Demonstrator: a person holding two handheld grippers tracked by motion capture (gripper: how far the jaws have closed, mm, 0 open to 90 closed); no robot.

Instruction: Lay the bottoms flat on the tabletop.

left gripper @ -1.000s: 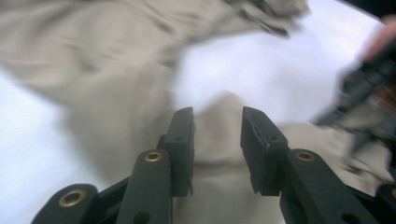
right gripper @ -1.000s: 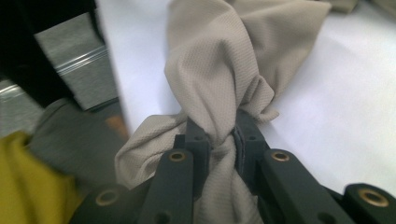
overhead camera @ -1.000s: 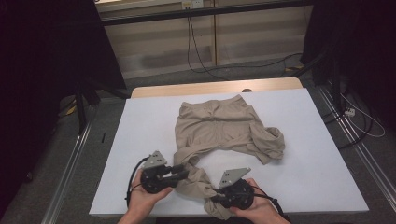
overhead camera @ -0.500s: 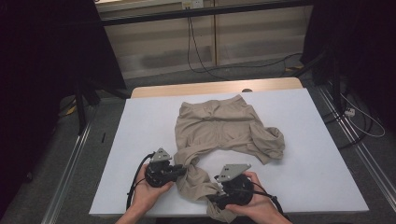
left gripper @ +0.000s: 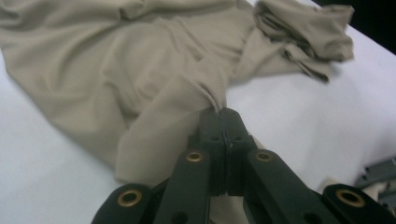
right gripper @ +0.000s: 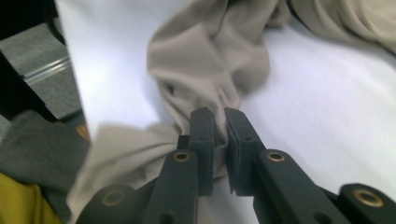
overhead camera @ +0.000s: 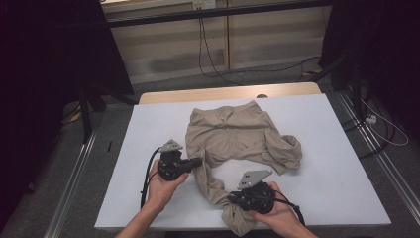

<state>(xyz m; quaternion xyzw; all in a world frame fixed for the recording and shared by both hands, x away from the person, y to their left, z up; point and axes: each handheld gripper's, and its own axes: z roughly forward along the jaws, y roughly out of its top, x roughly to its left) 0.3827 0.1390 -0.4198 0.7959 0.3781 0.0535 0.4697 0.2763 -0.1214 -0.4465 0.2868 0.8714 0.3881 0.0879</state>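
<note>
Item: beige garment (overhead camera: 233,139), no readable label or writing that we find. We log it spread at frame centre on white table (overhead camera: 148,129), one twisted leg trailing to lower centre. Left gripper (overhead camera: 198,162) clamped on leg's upper fold. Right gripper (overhead camera: 232,199), jaws just closing, pinches bunched lower end. Grey floor, dark curtains around.

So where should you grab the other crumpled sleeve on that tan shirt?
Probably at the loose outer end of the bunched sleeve, coming from the table's right side. It sits in a raised heap there, so jaws could likely close around a fold instead of scraping the flat white table.
</note>
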